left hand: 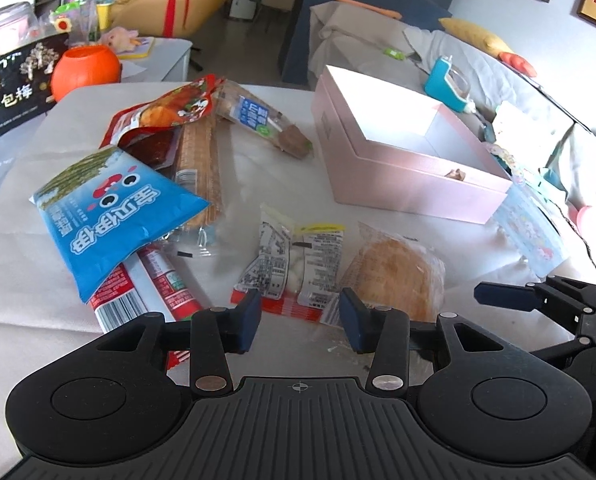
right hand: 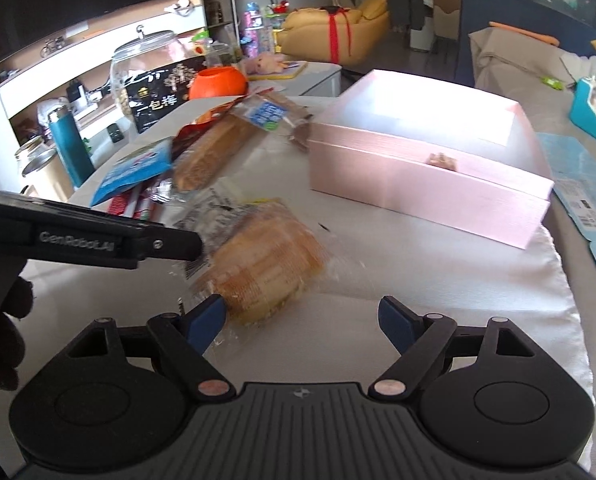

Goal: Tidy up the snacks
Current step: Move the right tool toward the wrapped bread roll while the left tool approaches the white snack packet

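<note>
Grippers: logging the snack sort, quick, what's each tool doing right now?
Left tool: open, holding nothing, above the small snack packets.
Right tool: open wide, empty, beside the wrapped bread.

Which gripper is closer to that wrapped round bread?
Right. The right gripper has one finger against the wrapped bread; the left gripper sits just beside it, over small packets.

Bright daylight, glare on pink box (left hand: pixel 414 172), fisheye-bent edges, right-wrist view motion-blurred

White cloth-covered table (left hand: pixel 281 184): open pink cardboard box (left hand: pixel 410 184) right of centre; blue foil snack bag (left hand: pixel 109 216) at left, atop red-and-white sausage sticks (left hand: pixel 153 284); clear-wrapped round bread (left hand: pixel 398 276) lower centre, before the box
</note>
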Available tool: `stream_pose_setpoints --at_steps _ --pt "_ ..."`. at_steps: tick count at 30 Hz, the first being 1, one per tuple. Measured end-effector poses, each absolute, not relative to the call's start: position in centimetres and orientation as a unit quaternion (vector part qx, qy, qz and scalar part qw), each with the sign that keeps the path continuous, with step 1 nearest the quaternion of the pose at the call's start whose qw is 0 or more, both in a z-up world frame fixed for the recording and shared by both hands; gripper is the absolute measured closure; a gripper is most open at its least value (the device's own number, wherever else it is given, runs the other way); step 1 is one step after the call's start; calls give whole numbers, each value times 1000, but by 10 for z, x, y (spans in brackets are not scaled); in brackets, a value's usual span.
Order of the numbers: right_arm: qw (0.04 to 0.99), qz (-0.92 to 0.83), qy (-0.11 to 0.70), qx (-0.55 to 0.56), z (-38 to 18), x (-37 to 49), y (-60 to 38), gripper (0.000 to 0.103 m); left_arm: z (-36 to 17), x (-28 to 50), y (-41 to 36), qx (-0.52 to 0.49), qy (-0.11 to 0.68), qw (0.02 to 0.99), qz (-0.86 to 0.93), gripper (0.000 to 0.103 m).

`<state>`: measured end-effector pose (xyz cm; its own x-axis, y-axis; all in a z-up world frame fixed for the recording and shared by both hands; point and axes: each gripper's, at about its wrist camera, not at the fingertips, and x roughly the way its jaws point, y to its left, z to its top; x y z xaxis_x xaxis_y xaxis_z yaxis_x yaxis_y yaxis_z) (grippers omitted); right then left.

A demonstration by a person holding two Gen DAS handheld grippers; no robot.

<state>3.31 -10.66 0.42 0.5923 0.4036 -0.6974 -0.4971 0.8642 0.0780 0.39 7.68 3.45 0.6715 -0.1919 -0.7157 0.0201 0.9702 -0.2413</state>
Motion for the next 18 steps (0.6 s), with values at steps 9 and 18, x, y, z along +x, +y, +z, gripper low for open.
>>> stream_pose_setpoints --at_steps 9,18 --pt "891 246 380 -29 6 41 -121 20 41 4 83 -98 384 917 -37 55" --pt "859 283 424 49 8 75 -85 19 46 2 100 -85 366 927 -9 55"
